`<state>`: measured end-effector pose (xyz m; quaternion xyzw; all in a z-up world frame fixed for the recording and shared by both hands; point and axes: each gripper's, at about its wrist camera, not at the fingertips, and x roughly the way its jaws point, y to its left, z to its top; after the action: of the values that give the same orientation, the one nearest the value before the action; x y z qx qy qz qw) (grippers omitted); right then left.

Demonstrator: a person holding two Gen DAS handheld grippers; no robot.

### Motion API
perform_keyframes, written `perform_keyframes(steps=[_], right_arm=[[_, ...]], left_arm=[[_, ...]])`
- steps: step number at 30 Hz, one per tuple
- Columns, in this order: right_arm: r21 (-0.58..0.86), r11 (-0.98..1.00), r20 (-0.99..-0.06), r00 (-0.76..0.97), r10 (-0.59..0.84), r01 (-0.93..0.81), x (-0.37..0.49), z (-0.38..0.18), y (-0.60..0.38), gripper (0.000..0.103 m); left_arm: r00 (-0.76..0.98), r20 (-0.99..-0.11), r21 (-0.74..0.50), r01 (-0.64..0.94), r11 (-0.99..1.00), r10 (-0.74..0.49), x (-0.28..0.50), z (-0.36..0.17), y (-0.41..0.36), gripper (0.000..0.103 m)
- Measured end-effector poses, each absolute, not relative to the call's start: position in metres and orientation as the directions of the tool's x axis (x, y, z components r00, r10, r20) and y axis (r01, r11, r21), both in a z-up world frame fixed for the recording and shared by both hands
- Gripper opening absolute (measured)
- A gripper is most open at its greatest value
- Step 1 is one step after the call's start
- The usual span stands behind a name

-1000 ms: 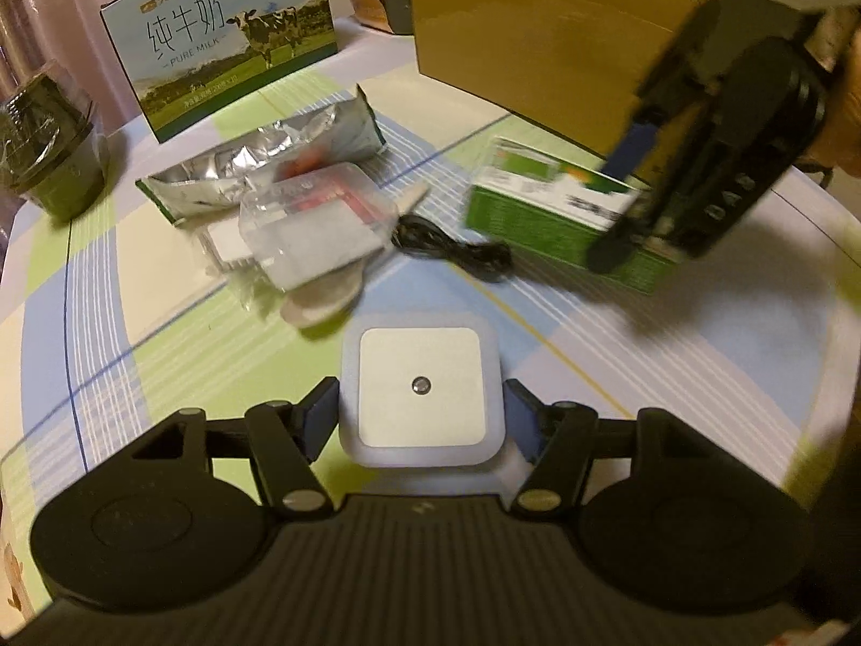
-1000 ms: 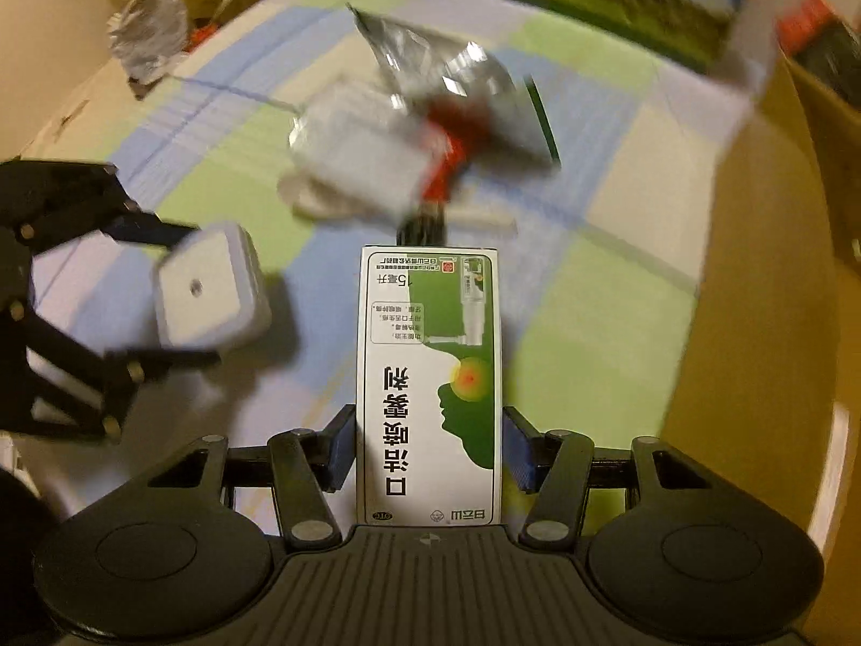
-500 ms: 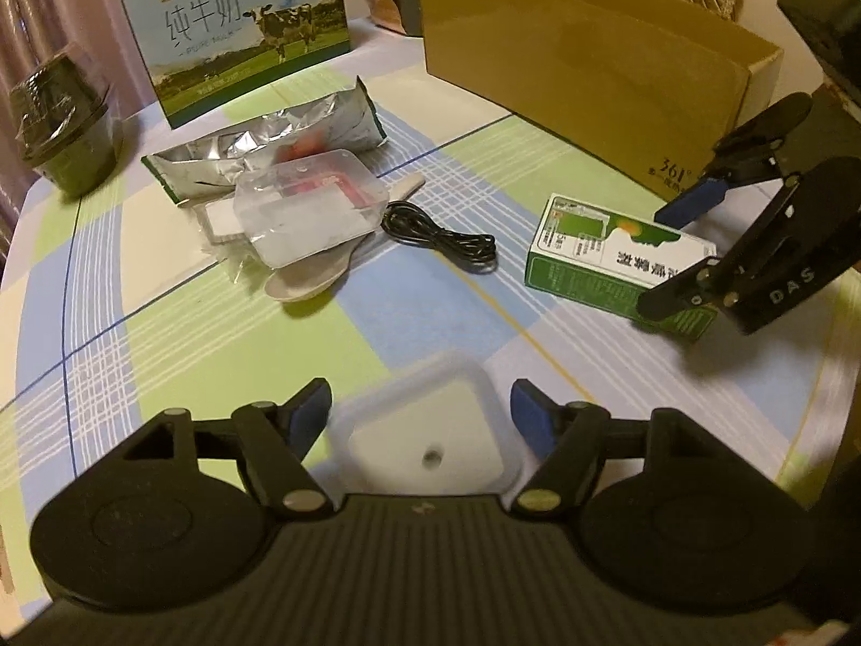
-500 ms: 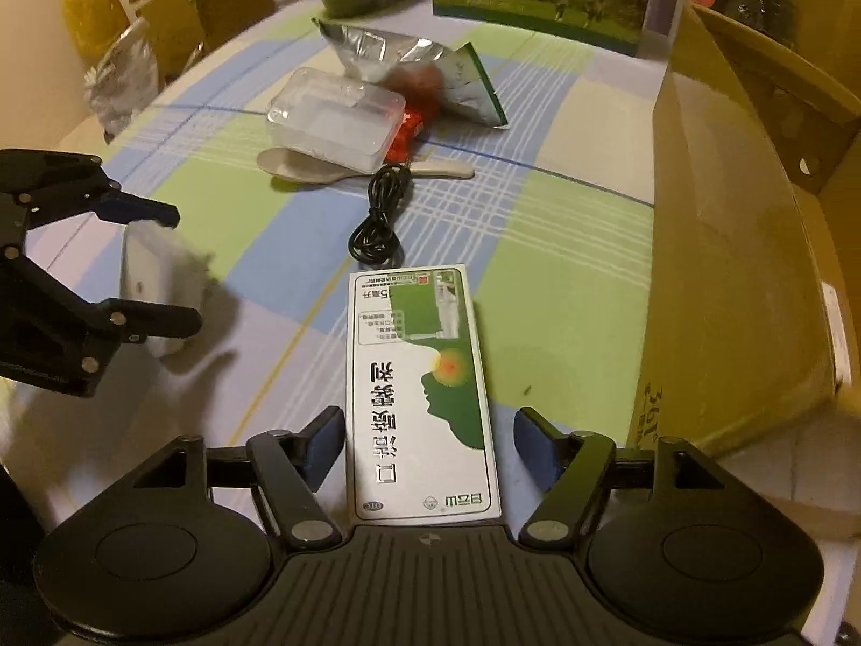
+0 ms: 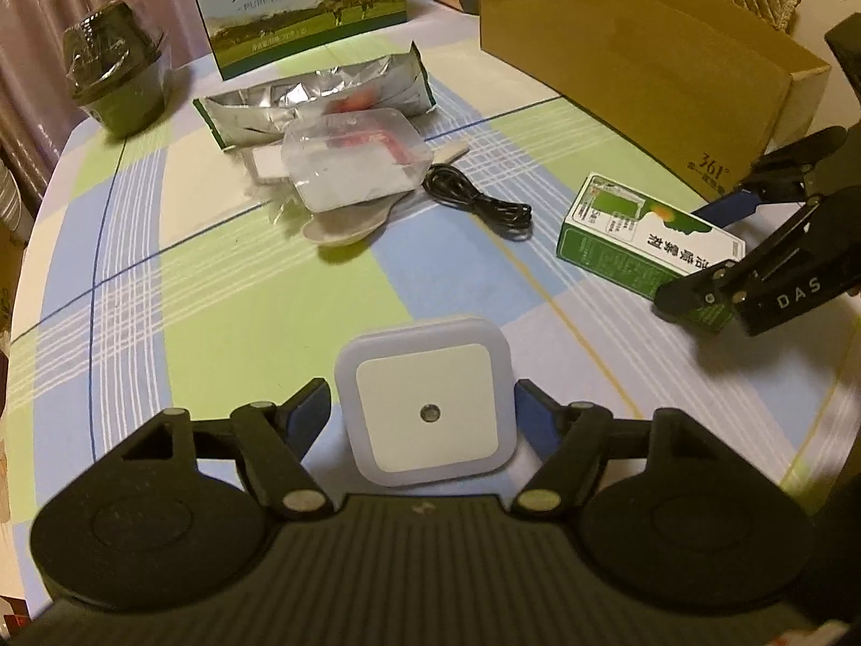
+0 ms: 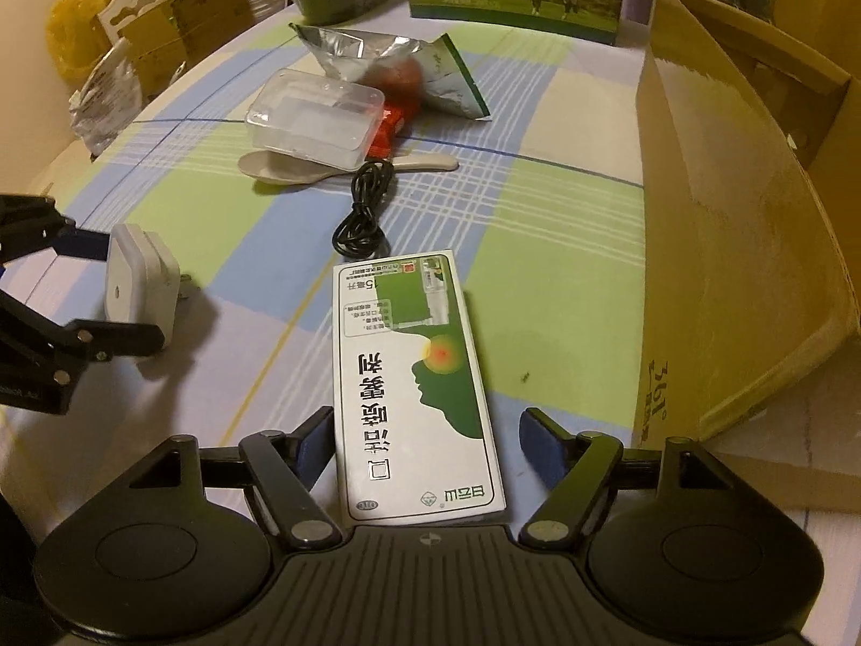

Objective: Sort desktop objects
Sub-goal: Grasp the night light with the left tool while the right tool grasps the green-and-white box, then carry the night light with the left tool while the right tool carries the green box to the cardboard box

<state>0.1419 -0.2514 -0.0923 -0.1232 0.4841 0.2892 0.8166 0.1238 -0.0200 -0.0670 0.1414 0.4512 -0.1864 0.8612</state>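
Observation:
A white square night light point(image 5: 425, 409) stands on the checked tablecloth between the fingers of my left gripper point(image 5: 422, 412), which is open, with slim gaps on both sides. From the right wrist it is at the left point(image 6: 137, 290), on its edge with the prongs on the cloth. A green and white medicine box point(image 6: 414, 377) lies flat on the table between the fingers of my right gripper point(image 6: 428, 430). Those jaws are opening, with a clear gap on the right side. The left wrist view shows that box point(image 5: 646, 237) at the right, inside the right gripper point(image 5: 694, 255).
A large cardboard box point(image 5: 646, 70) stands to the right, close to the medicine box. Further back lie a black cable point(image 5: 479, 202), a clear plastic container point(image 5: 355, 156) over a pale spoon point(image 5: 344, 223), and a foil bag point(image 5: 323, 97). A milk carton point(image 5: 307, 0) and a dark wrapped bowl point(image 5: 118, 81) stand behind.
Both grippers widened their jaws. The right one came down with the medicine box, which now lies on the table. The night light dropped from the left pads and stands on the cloth.

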Motion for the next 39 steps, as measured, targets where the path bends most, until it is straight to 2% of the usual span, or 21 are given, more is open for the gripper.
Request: perform_keyframes(steps=[1,12,13,15,19,30,39], right_arm=[[0.082,0.804,-0.86,0.366,0.356,-0.589,0.142,-0.092,-0.252,0.072],[0.079,0.803,-0.834,0.402,0.378,-0.591,0.146,-0.088,-0.243,0.071],[0.072,0.801,-0.835,0.403,0.374,-0.595,0.146,-0.088,-0.241,0.07],[0.058,0.79,-0.84,0.398,0.369,-0.611,0.146,-0.09,-0.238,0.054],[0.03,0.778,-0.84,0.406,0.361,-0.628,0.141,-0.086,-0.235,0.053],[0.046,0.799,-0.778,0.48,0.405,-0.6,0.124,-0.028,-0.248,0.053],[0.04,0.843,-0.696,0.59,0.408,-0.536,0.126,0.045,-0.287,0.053]], left_arm=[[0.521,-0.83,0.068,0.448,0.892,-0.198,0.124,-0.068,-0.02,0.064],[0.526,-0.828,0.065,0.432,0.899,-0.193,0.126,-0.063,-0.013,0.061],[0.527,-0.827,0.062,0.43,0.901,-0.195,0.126,-0.061,-0.012,0.061],[0.527,-0.825,0.054,0.429,0.902,-0.202,0.126,-0.059,-0.011,0.061],[0.53,-0.823,0.049,0.426,0.904,-0.205,0.124,-0.054,-0.009,0.061],[0.566,-0.796,0.056,0.419,0.906,-0.213,0.119,-0.011,-0.02,0.061],[0.607,-0.752,0.052,0.441,0.896,-0.256,0.119,0.04,-0.066,0.061]])
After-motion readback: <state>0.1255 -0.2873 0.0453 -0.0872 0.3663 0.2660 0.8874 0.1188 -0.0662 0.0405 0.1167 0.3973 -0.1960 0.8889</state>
